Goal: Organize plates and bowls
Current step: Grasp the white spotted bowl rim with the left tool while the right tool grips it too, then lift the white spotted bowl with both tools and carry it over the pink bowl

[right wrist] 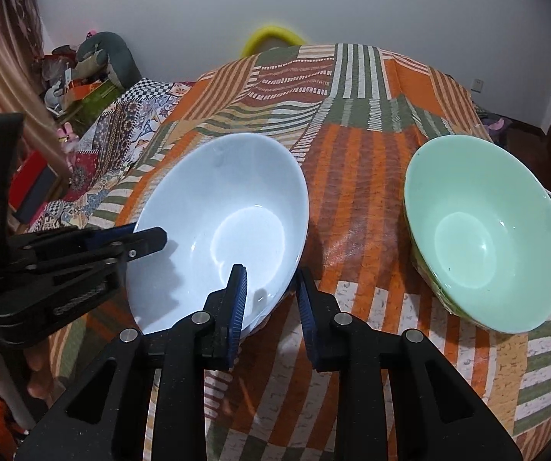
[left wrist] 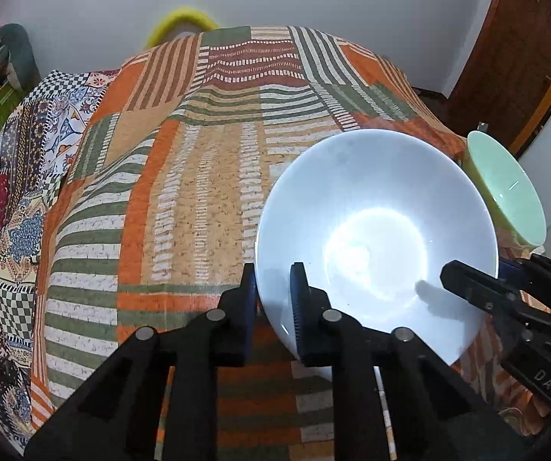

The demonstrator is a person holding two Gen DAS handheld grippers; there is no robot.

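Two smooth round bowls sit on my stripy cloth (right wrist: 356,207): white bowl (right wrist: 221,223), green bowl (right wrist: 483,238). My left tongs (left wrist: 273,292) and right tongs (right wrist: 269,296) each pinch the white bowl's rim. Its underside is hidden.

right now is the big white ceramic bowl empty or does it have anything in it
Empty: the big white ceramic bowl shows only a bare glossy inside with light glare and claw shadows, in both wrist views.

A striped patchwork cloth (right wrist: 360,192) is covering the table; a yellow ring-shaped thing (right wrist: 273,36), perhaps a chair back, is showing behind it.
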